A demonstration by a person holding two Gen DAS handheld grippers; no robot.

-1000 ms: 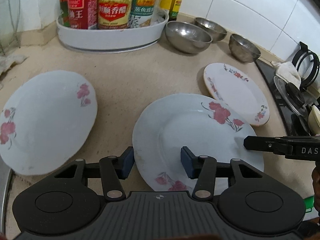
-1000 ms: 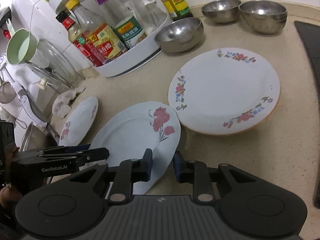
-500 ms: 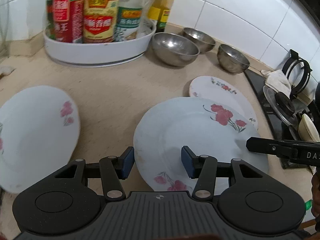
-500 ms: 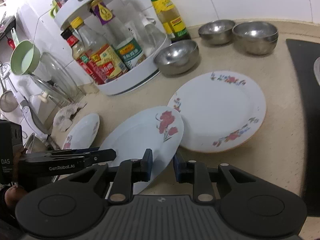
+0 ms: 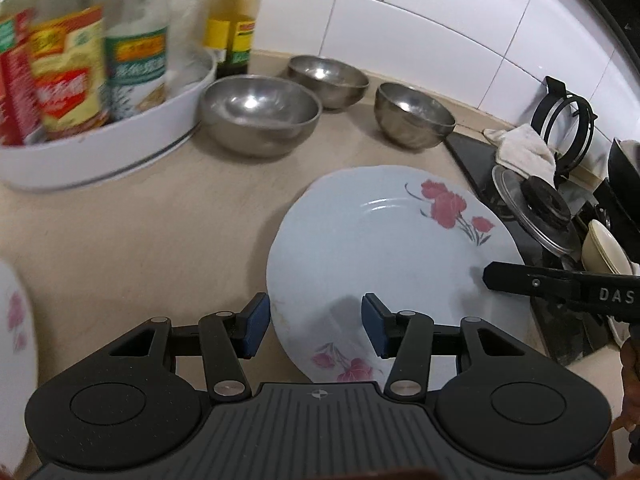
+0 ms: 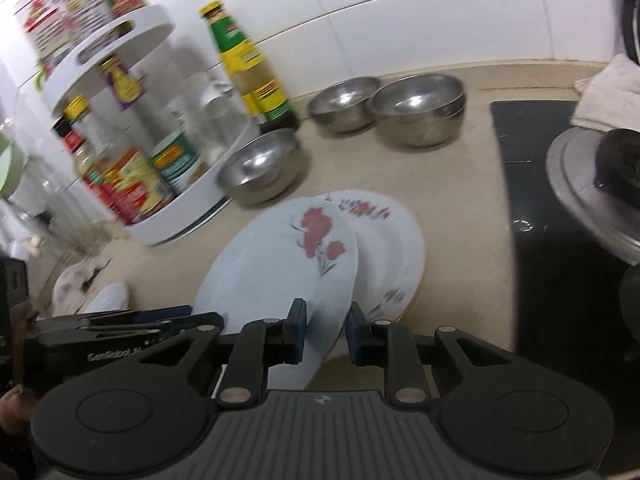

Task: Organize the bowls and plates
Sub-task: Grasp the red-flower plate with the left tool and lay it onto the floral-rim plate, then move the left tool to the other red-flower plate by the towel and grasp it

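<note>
so the big change: a second ago the red-flower plate sat flat on the worktop just beside the small-flower plate. now it's off the worktop, tilted, and overlapping that second plate, covering its left part. in the left wrist view the second plate has dropped out of sight behind the carried one. looks like the stack is about to happen, plate one going onto plate two, just not set down yet.

the right claw has its pads either side of the near rim of the red-flower plate, and there's a visible gap on the right pad, so whether it's truly pinching is hard to call. the left claw is spread wide, with the plate's left edge between its fingers and not touching both, so it's not holding anything.

count:
- plates: three. the carried one, the one under it, and a third at the far left edge, well apart.
- steel bowls: three, a big one by the bottle rack and two more along the wall, none nested yet.
</note>
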